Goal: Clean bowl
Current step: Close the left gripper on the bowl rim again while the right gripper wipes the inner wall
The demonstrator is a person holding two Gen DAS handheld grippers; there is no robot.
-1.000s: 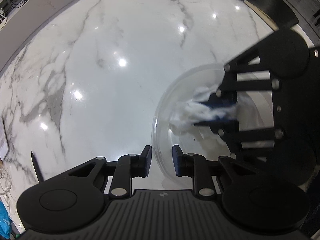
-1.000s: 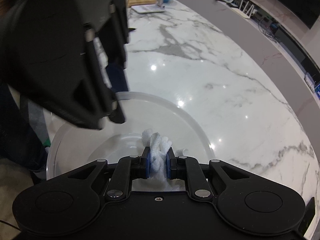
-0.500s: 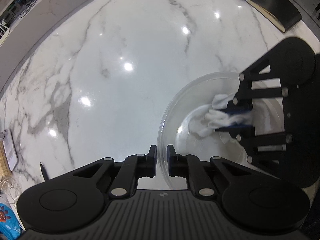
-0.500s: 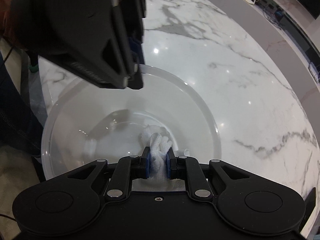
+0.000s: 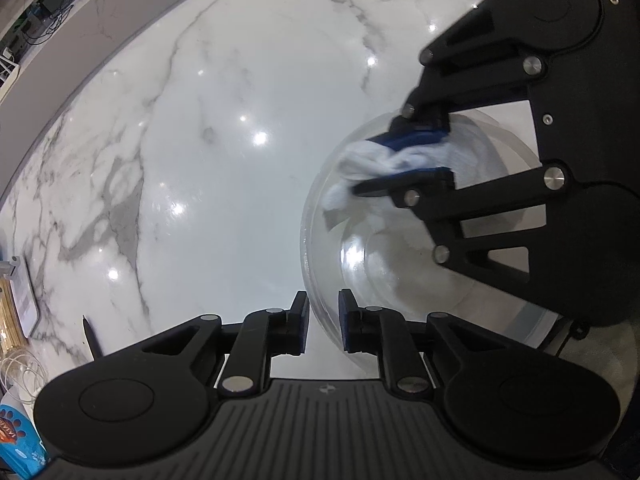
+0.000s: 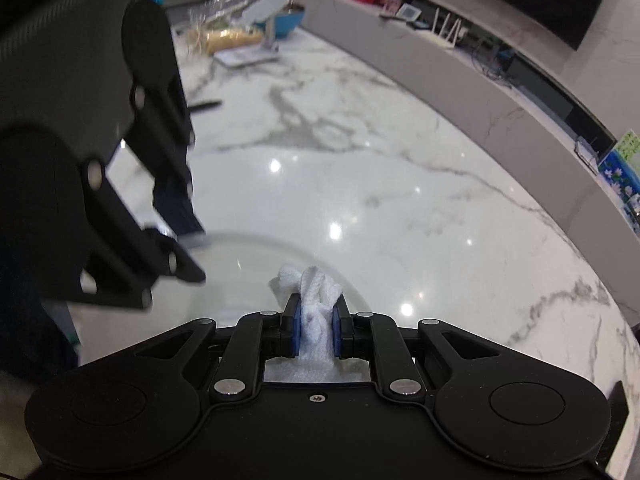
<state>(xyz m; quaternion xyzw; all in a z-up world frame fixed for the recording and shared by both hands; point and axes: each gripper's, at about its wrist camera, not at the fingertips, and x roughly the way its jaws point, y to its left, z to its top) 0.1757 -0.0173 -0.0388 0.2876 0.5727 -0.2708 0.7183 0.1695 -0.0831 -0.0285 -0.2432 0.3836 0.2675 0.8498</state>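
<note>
White marble worktop [image 5: 208, 152] fills the left wrist view, where the left gripper [image 5: 323, 322] jaws pinch the clear glass bowl's [image 5: 320, 248] rim, tilting it on edge, mouth toward the right gripper [image 5: 408, 160]. From the right wrist, that gripper's jaws clamp a crumpled white cloth [image 6: 316, 304], pressed forward to wipe the bowl's inner wall.

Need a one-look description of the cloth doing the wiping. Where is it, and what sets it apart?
On the white marble counter sits a clear bowl, its rim pinched by the left gripper. Inside, against the far wall, is the cloth: a crumpled white wad clamped in the right gripper. It is the only soft, opaque thing among glass and black plastic.
</note>
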